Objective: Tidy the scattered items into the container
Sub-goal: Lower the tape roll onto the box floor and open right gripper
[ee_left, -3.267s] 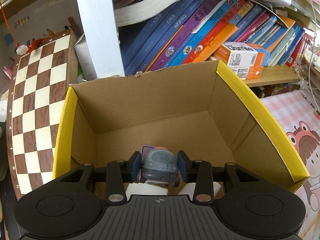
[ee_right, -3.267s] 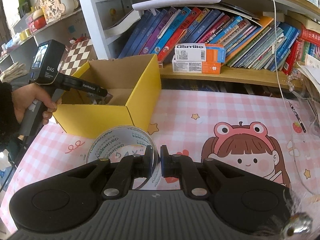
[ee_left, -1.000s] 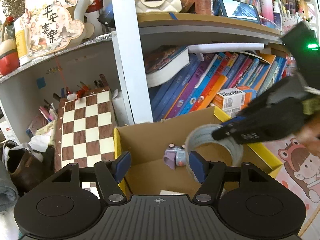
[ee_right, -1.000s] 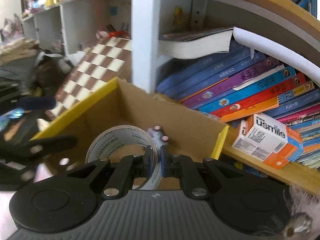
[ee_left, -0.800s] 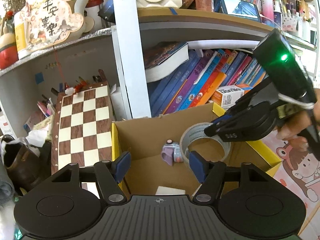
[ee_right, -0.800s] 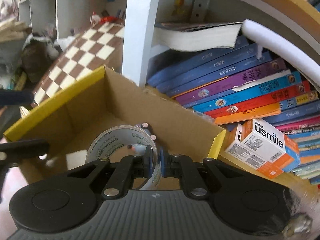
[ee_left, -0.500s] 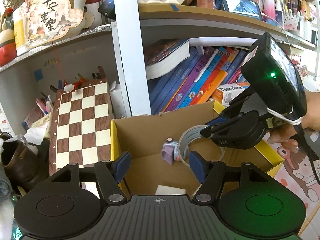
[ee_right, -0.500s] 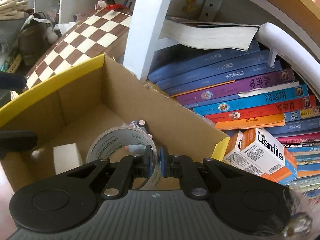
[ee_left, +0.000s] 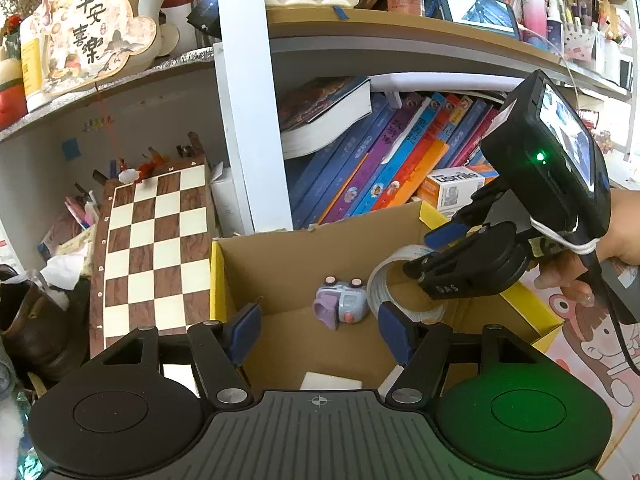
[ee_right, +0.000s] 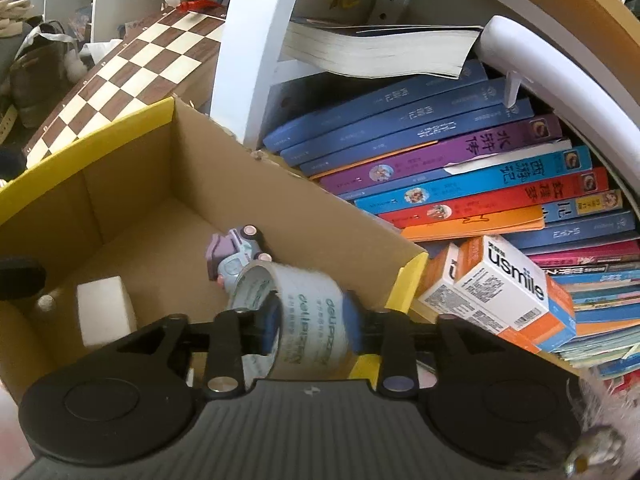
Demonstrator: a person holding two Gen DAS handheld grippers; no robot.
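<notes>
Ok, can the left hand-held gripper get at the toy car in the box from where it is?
Probably yes. The left hand-held gripper is open and empty, aimed at the toy car on the box floor. The tape roll and right hand-held gripper crowd the car's right side, so wait for them.

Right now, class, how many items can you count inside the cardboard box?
3 are visible: a purple toy car by the back wall, a white block near the front, and a tape roll between the right gripper's fingers. Others may be hidden.
</notes>
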